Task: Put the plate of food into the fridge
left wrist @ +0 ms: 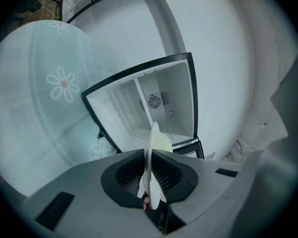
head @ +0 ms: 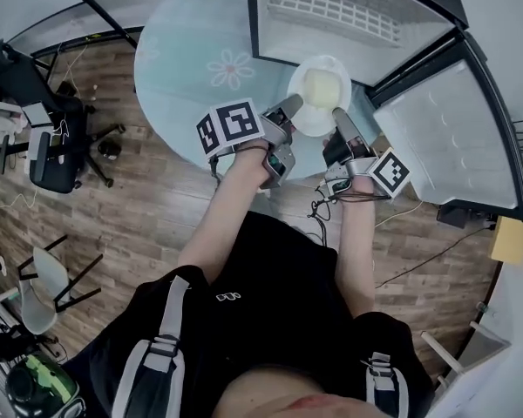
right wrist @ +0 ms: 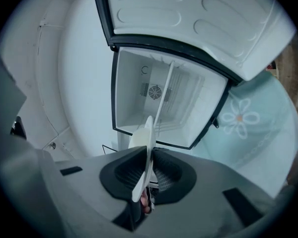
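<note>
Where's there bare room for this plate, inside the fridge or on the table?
Either side of the shelf inside the fridge looks bare. The flowered table beside the fridge is bare too. Tightest is between the plate and the open door.

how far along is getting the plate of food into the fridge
Done: the fridge stands open; left tool and right tool each clamp the rim of the plate. In hand: plate held before the opening. Left: set it inside, release.
</note>
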`<action>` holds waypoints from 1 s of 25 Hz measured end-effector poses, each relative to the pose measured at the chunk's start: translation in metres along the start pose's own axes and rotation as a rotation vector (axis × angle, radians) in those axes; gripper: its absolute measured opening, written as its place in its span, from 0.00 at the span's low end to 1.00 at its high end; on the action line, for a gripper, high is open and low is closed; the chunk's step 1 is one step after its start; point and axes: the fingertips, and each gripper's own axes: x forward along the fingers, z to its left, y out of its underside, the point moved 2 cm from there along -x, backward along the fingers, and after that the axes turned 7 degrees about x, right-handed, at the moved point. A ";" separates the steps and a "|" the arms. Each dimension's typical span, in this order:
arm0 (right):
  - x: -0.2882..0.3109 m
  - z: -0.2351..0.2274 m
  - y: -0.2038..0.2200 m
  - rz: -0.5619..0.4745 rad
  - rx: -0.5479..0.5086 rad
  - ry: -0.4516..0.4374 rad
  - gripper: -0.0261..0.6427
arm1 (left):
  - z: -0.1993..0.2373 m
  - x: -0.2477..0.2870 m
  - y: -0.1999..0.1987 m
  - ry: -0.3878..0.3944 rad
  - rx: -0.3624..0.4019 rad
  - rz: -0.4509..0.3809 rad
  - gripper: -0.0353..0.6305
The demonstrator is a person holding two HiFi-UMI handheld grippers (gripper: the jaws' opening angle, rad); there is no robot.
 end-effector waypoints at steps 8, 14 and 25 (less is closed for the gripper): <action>0.051 0.017 -0.035 -0.062 -0.054 -0.014 0.10 | -0.008 0.039 -0.057 0.060 0.019 -0.002 0.12; 0.079 0.011 -0.061 -0.090 -0.053 -0.004 0.10 | -0.009 0.069 -0.085 0.074 0.003 -0.021 0.13; 0.140 0.005 -0.117 -0.069 -0.050 0.021 0.11 | -0.002 0.126 -0.137 0.045 -0.035 -0.100 0.13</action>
